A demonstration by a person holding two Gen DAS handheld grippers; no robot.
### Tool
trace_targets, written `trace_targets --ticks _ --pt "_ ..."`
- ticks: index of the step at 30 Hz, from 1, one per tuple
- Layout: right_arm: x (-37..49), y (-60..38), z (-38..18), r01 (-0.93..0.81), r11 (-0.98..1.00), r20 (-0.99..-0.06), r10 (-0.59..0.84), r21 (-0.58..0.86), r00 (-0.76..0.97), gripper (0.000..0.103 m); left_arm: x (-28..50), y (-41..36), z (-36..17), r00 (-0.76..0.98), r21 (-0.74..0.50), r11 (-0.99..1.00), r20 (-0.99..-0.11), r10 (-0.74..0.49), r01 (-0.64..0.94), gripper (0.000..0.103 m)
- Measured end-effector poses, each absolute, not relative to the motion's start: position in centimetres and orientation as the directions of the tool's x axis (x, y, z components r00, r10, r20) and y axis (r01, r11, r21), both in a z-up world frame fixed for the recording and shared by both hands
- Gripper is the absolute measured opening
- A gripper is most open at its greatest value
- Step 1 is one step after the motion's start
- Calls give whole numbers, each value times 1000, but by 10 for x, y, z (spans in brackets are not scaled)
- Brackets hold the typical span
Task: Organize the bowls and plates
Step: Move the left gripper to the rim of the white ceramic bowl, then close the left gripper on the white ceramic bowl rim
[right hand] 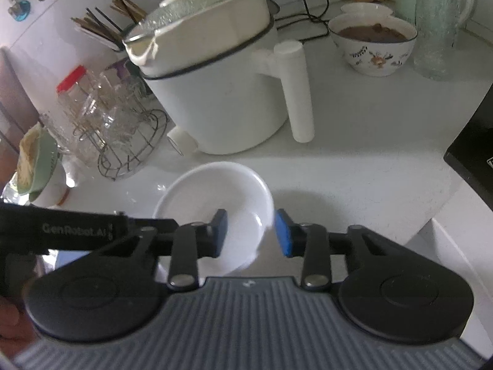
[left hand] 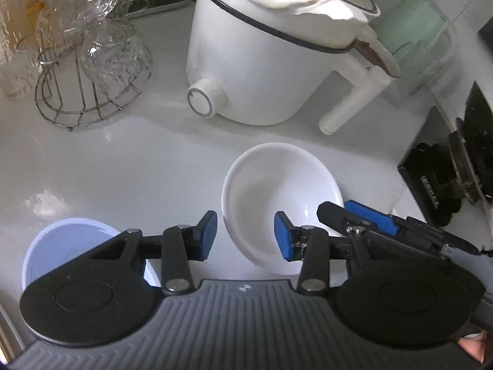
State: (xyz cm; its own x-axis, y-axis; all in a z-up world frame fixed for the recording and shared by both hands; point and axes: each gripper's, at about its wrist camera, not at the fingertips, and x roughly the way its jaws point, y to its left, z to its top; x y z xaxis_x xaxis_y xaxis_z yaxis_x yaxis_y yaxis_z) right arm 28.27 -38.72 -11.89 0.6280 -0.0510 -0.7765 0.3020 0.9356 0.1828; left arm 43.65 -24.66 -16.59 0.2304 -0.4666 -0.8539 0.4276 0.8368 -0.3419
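Currently both grippers point down at one white bowl [left hand: 277, 191] standing tilted on the white surface [left hand: 123, 169], in front of the white electric pot [left hand: 265, 58].

Left gripper [left hand: 245, 236]: jaws apart, blue pads straddling the bowl's near-left rim; the pads do not press on it.

Right gripper [right hand: 251, 232]: jaws apart, left pad over the bowl's interior, right pad just outside the right rim; wall between them, contact cannot be told. Its fingers also show at the bowl's right edge in the left wrist view.

Pale blue bowl [left hand: 77, 240] sits on the surface at lower left, partly under the left gripper body.

Wire rack with upturned glasses [left hand: 92, 71] left of the pot. Patterned bowl [right hand: 374, 44] with dark contents far right, well apart.
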Motion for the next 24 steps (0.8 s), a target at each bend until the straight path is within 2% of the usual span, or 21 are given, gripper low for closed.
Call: trace_targets --ticks 4,9,24 --pt "285 -389 -125 325 929 -792 -63 175 608 26 441 -250 -173 221 -328 849 -869 -443 415 36" --pt "285 -392 -131 328 925 -804 -45 190 593 14 444 -249 -182 213 -334 861 -875 -435 383 14" --pt "277 -395 -116 345 913 -800 -35 218 599 14 440 -239 -171 192 -401 839 -850 -491 367 12"
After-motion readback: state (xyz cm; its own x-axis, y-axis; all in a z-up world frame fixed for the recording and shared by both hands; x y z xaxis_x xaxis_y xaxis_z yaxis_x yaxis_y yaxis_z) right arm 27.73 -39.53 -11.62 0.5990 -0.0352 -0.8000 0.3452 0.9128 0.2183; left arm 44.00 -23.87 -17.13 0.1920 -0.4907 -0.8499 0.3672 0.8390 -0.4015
